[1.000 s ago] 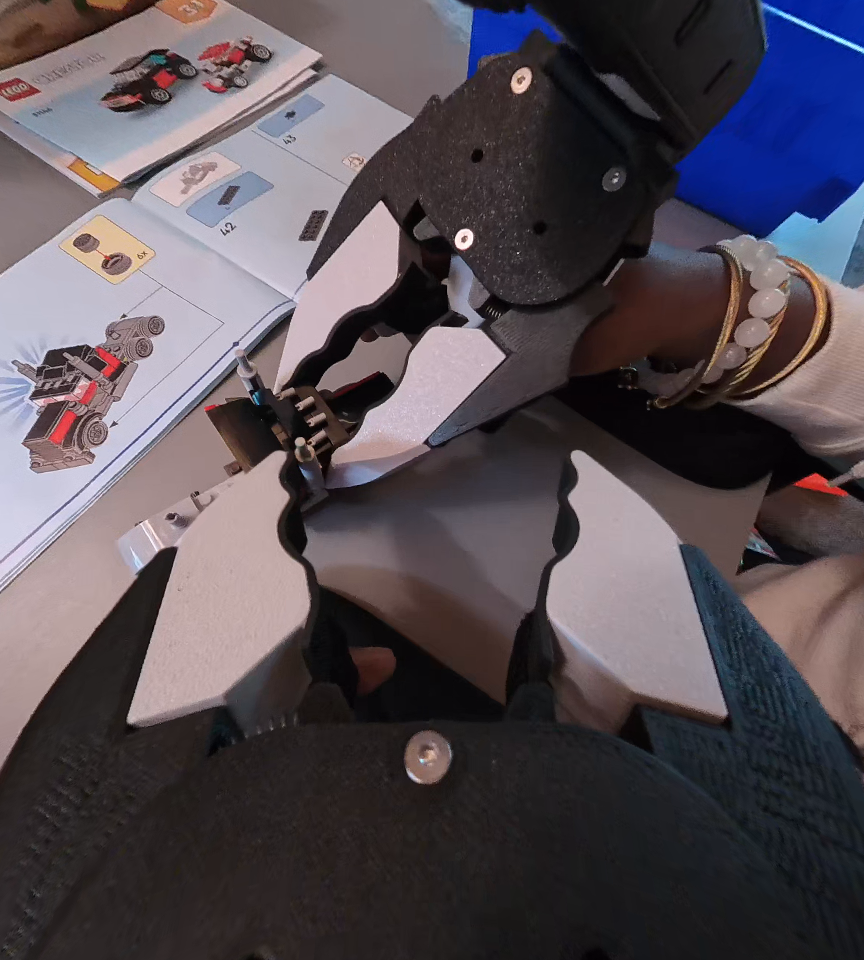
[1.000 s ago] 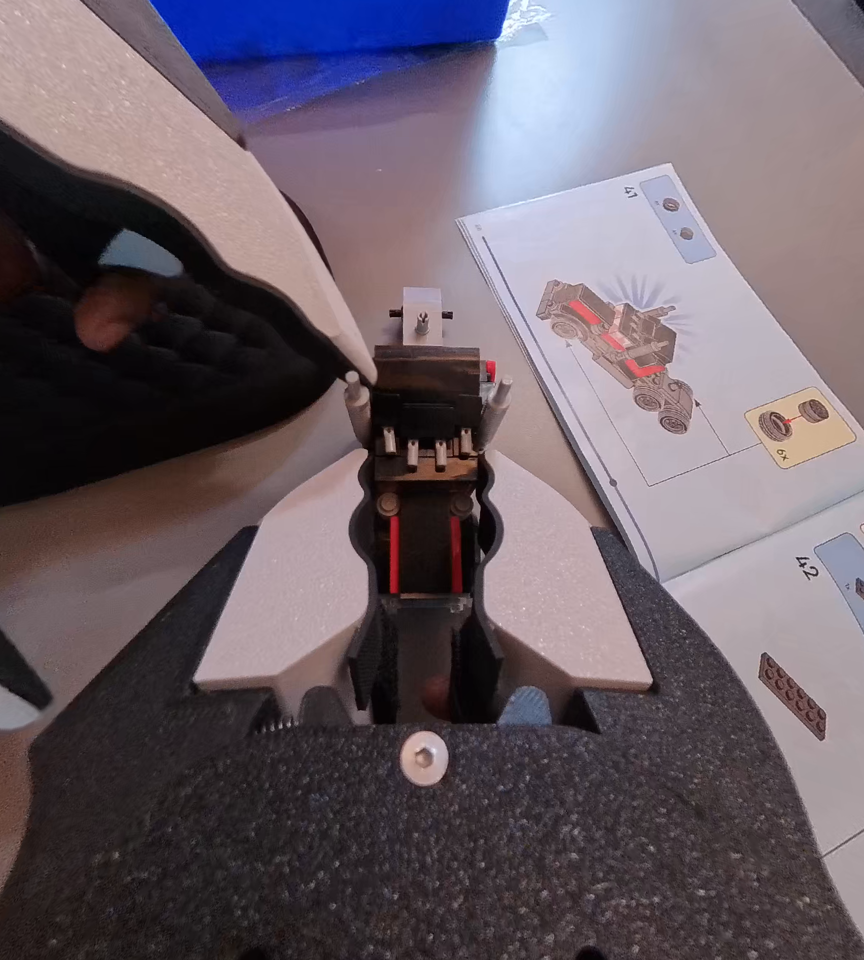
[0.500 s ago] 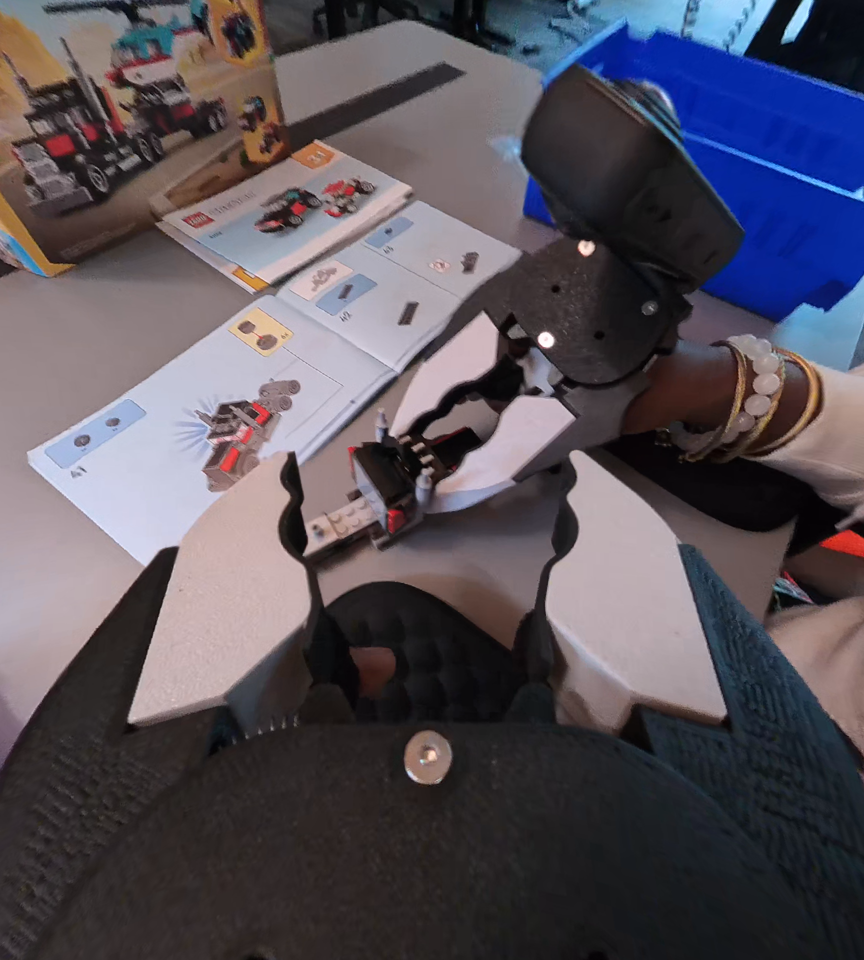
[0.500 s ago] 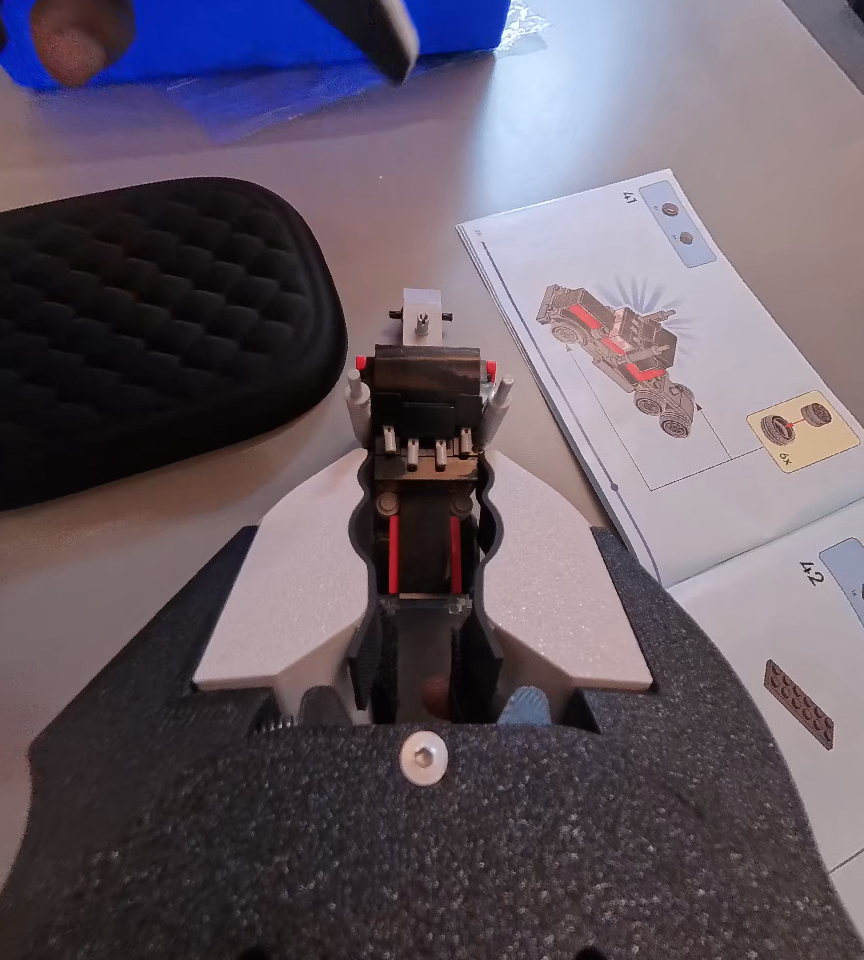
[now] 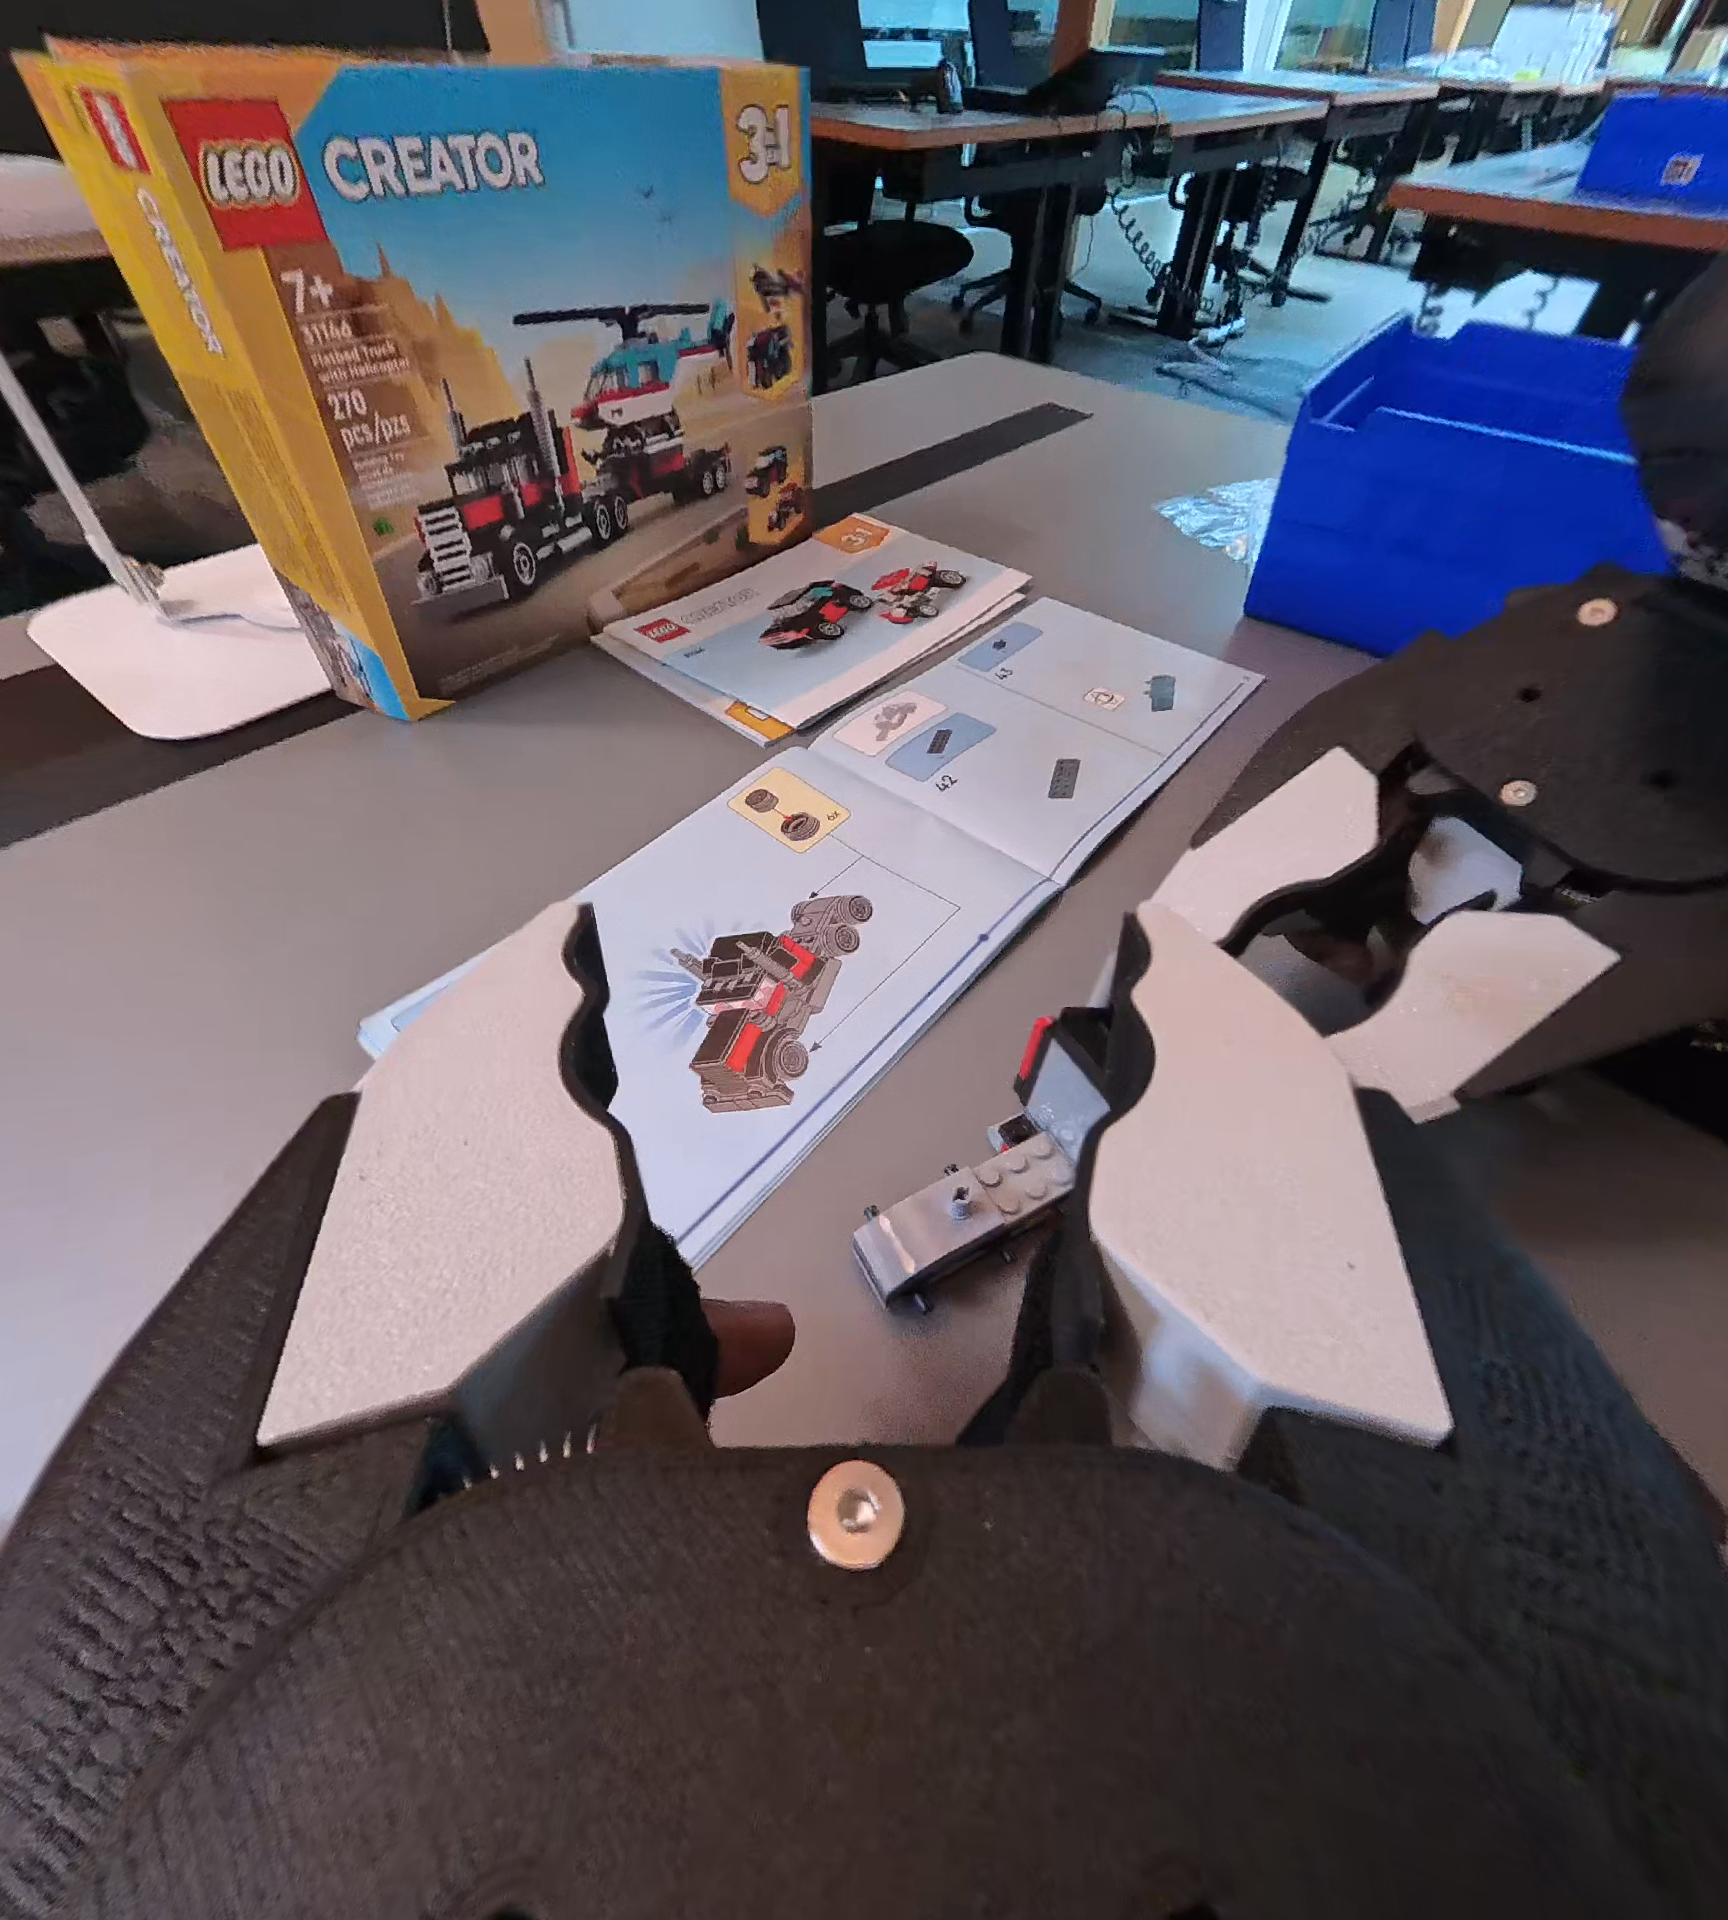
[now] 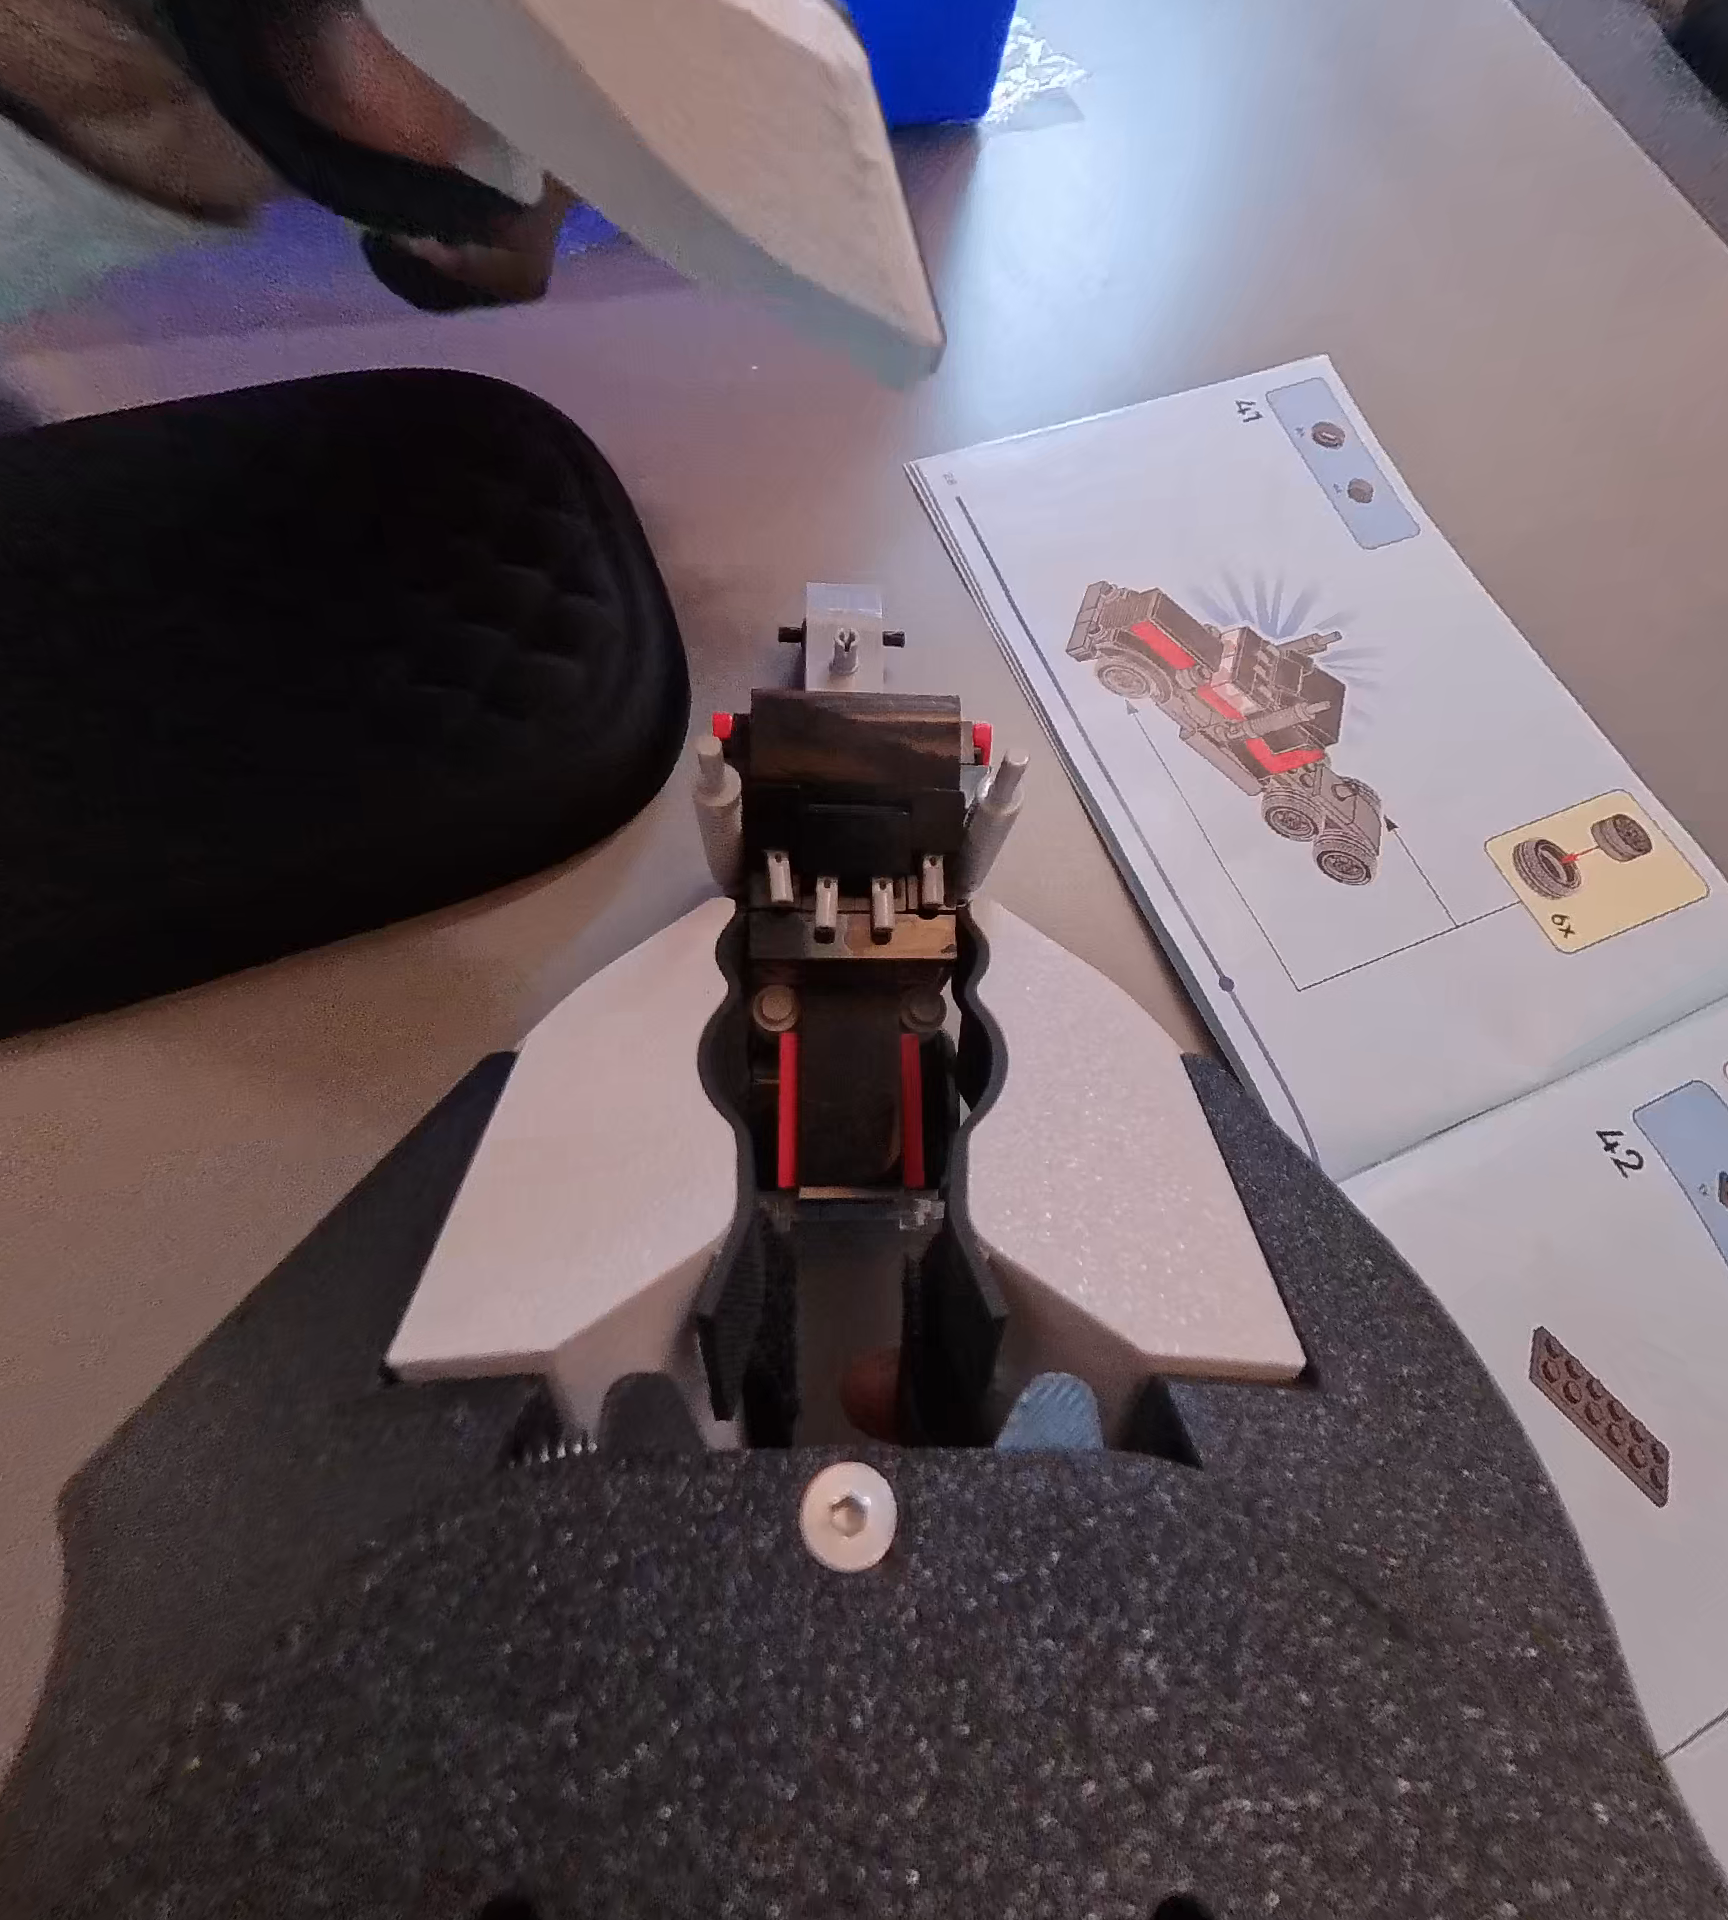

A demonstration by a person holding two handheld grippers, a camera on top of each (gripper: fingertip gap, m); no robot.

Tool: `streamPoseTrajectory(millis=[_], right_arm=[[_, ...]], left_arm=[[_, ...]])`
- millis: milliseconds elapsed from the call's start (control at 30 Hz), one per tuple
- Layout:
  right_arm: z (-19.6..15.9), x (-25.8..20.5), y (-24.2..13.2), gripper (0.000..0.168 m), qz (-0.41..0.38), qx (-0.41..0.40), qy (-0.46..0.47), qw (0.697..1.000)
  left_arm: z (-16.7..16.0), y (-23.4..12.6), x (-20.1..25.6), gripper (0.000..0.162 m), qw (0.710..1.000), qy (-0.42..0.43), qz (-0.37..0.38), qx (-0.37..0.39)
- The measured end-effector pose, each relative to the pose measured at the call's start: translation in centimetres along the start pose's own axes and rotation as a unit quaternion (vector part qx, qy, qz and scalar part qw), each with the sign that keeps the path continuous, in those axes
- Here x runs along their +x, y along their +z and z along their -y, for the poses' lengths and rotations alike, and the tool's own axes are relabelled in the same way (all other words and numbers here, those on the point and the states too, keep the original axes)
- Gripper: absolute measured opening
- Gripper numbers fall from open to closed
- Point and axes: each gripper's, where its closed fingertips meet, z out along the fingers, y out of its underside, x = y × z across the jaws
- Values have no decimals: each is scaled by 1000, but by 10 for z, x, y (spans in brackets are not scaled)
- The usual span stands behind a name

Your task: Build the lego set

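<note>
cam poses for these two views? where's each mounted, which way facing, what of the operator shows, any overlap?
Left wrist view: on the left gripper, looking forward over the grey table at the set box, open instruction booklet and blue bin; a fingertip shows between its open fingers.
Right wrist view: on the right gripper, angled down at the lego truck it clamps and a black padded case; a blurred hand at top left.
Shared: truck, booklet, table, bin; each sees the other gripper.

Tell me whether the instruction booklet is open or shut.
Open: the instruction booklet lies spread flat on the table, two facing pages showing.
</note>
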Motion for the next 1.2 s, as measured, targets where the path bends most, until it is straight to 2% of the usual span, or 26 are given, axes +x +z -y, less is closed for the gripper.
streamPoseTrajectory(millis=[233, 333, 400, 500, 633, 767, 900, 967, 1033, 1133, 1200], right_arm=[[15, 20, -23, 37, -1, 17, 19, 1000], [30, 55, -37, 37, -19, 21, 28, 999], [40, 88, -37, 37, -35, 14, 23, 999], [52, 136, -18, 37, -45, 8, 2, 999], [59, 176, 28, 37, 8, -12, -63, 998], [55, 191, 64, 37, 72, -46, -95, 992], [52, 199, 75, 37, 86, -59, -116, 988], [51, 202, 75, 37, 88, -63, -112, 988], [57, 207, 67, 52, 69, -51, -92, 992], [77, 199, 36, 63, 48, 1, -60, 997], [79, 189, 13, 62, 16, 13, -38, 999]], left_arm=[[-5, -2, -13, 93, 997, -53, 8, 49], [-4, -8, -24, 93, 996, -53, 33, 66], [-3, -10, -25, 92, 995, -64, 24, 73], [-6, -8, -21, 91, 995, -70, 12, 65], [-12, -3, -17, 91, 998, -45, 10, 43], [-17, 0, -15, 91, 999, -36, 5, 26], [-17, 0, -15, 91, 999, -38, 4, 25], [-17, 0, -15, 91, 999, -38, 3, 24], [-18, 1, -14, 91, 999, -34, 3, 19], [-19, 1, -10, 91, 1000, -19, 2, 10], [-18, 0, -6, 91, 1000, -7, 0, 5]])
